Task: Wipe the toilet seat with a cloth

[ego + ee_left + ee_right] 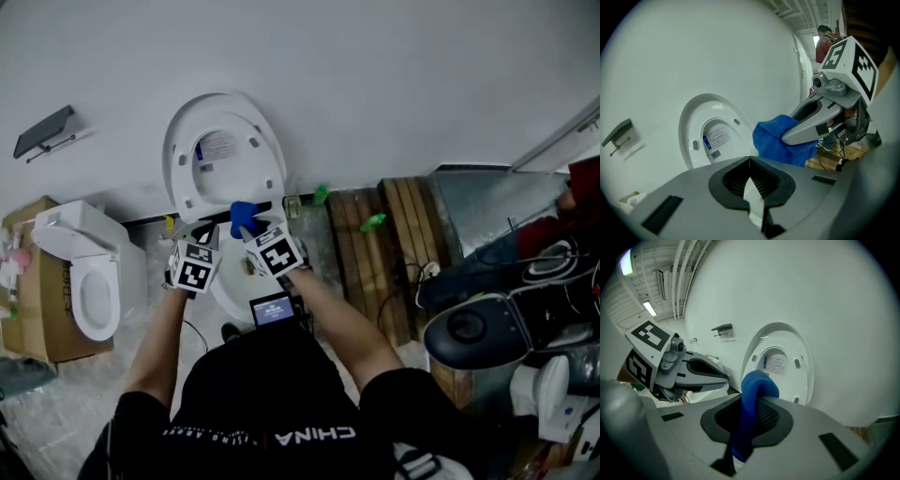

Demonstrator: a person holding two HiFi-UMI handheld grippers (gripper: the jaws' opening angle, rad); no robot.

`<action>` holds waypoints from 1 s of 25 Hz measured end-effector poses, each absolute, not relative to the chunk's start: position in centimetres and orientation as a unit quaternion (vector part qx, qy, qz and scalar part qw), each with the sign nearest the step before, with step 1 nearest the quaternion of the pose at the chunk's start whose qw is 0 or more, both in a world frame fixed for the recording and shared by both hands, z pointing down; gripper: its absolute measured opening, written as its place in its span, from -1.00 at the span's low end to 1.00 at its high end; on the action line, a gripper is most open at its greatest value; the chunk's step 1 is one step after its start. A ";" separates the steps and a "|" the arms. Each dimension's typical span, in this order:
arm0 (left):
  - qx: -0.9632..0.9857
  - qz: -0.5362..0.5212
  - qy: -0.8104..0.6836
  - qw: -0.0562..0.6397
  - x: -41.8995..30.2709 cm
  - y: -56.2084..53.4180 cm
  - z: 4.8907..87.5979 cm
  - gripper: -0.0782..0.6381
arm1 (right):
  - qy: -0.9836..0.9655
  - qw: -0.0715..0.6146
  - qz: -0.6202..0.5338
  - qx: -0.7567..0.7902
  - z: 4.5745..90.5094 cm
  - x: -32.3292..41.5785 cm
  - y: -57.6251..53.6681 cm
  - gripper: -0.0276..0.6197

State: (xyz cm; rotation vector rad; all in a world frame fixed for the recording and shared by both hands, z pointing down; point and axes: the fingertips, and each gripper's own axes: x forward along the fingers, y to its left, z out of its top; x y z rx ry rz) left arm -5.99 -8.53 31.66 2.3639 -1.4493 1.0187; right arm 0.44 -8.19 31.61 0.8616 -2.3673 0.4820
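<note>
Our right gripper (743, 437) pinches the blue cloth (758, 386) at a fold, held up just before the toilet's raised lid (187, 150). Our left gripper (752, 190) is closed on nothing. We judge the cloth soft, light and limp, best kept bunched in the jaws with a wad left free for wiping. The lid's label (716, 138) is too small to read; the shirt (272, 412) says "CHINA".

There are two grippers, the left gripper (211, 234) and the right gripper (251, 231), and one blue cloth (243, 214). Two white toilets stand by the wall: the near toilet (225, 155) and the left toilet (89, 281). Also counted are one cardboard box (37, 319), one grey wall holder (45, 131) and two green objects (322, 194), (373, 222).
</note>
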 end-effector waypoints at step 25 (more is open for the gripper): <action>0.792 0.320 -0.507 0.112 -8.5 -20.1 30.8 -0.75 | -0.880 0.272 0.157 0.356 30.2 -1.5 -24.8 -0.75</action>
